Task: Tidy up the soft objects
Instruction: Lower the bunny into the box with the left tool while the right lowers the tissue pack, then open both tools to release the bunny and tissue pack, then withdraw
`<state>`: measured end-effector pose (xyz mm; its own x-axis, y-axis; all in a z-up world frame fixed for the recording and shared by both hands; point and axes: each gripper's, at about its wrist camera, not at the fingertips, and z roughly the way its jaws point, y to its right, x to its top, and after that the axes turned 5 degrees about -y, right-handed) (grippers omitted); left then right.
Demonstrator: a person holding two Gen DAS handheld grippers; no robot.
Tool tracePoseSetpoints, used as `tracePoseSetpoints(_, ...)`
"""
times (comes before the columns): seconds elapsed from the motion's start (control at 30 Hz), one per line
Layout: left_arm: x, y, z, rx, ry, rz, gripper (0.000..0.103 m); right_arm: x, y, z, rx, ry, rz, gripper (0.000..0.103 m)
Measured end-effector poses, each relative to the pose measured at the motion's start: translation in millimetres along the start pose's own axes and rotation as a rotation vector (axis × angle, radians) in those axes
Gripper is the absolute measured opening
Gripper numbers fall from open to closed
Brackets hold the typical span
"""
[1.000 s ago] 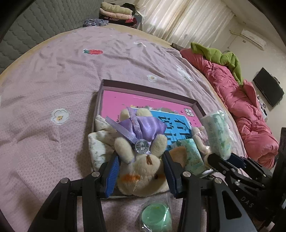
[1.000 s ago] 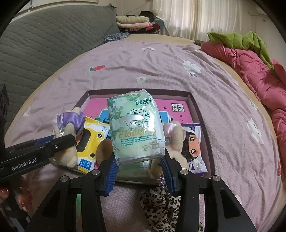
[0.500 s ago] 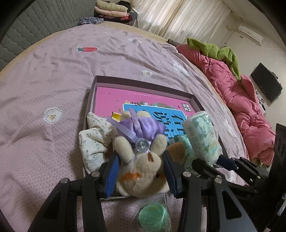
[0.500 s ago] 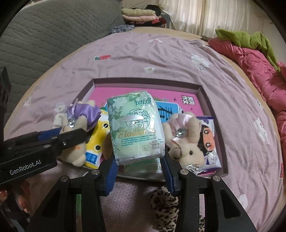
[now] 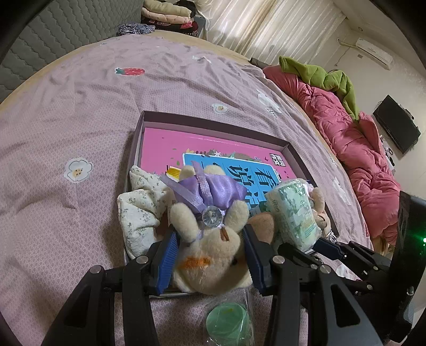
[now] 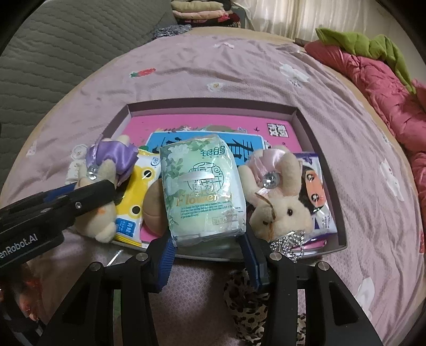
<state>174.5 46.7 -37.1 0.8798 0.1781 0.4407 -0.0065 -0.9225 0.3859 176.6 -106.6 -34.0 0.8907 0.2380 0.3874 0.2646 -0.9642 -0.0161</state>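
My left gripper [image 5: 210, 252] is shut on a beige plush rabbit with a purple bow [image 5: 213, 237], held over the near edge of a shallow purple-rimmed box [image 5: 213, 125]; the rabbit also shows in the right wrist view [image 6: 103, 183]. My right gripper [image 6: 207, 255] is shut on a green tissue pack [image 6: 202, 189], held above the box's near edge [image 6: 343, 239]; the pack also shows in the left wrist view [image 5: 293, 213]. Inside the box lie a floral cloth [image 5: 141, 205], a yellow tissue pack [image 6: 135, 197], a pink-bow plush rabbit [image 6: 279, 199] and a purple face-print pack [image 6: 316, 197].
A green round item in clear wrap [image 5: 226, 322] and a leopard-print cloth [image 6: 247, 303] lie on the lilac bedsheet in front of the box. A red quilt [image 5: 354, 149] lies along the right. Folded clothes [image 5: 165, 13] are stacked at the back by a grey headboard [image 6: 66, 40].
Both grippers have drawn back and risen slightly with their loads. The pink-bow rabbit now shows fully to the right of the tissue pack. Both grips are unchanged.
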Motion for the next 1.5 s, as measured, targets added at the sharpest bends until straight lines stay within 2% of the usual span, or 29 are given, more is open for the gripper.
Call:
tracePoseSetpoints(0.23,-1,-1,1,-0.003,-0.007,0.002,0.048,-2,0,0,0.004,-0.001,0.003,0.05)
tracePoseSetpoints(0.4,0,-3,2,-0.005,-0.01,0.0,0.048,-2,1,-5,0.013,0.019,-0.002,0.058)
tracePoseSetpoints(0.63,1,-3,2,-0.004,-0.011,0.005,0.048,-2,-2,-25,0.014,0.076,-0.036,0.058)
tracePoseSetpoints(0.97,-1,1,8,-0.002,-0.035,0.006,0.049,-10,2,-45,-0.002,0.111,-0.045,0.058)
tracePoseSetpoints(1.1,-2,0,8,-0.009,-0.035,-0.003,0.049,-11,6,-48,-0.007,0.115,-0.029,0.068)
tracePoseSetpoints(1.2,-1,-3,8,-0.019,-0.04,-0.011,0.049,-11,8,-51,-0.008,0.12,-0.027,0.068)
tracePoseSetpoints(1.5,-2,-3,6,-0.012,-0.04,-0.01,0.058,-12,5,-60,-0.023,0.139,-0.036,0.068)
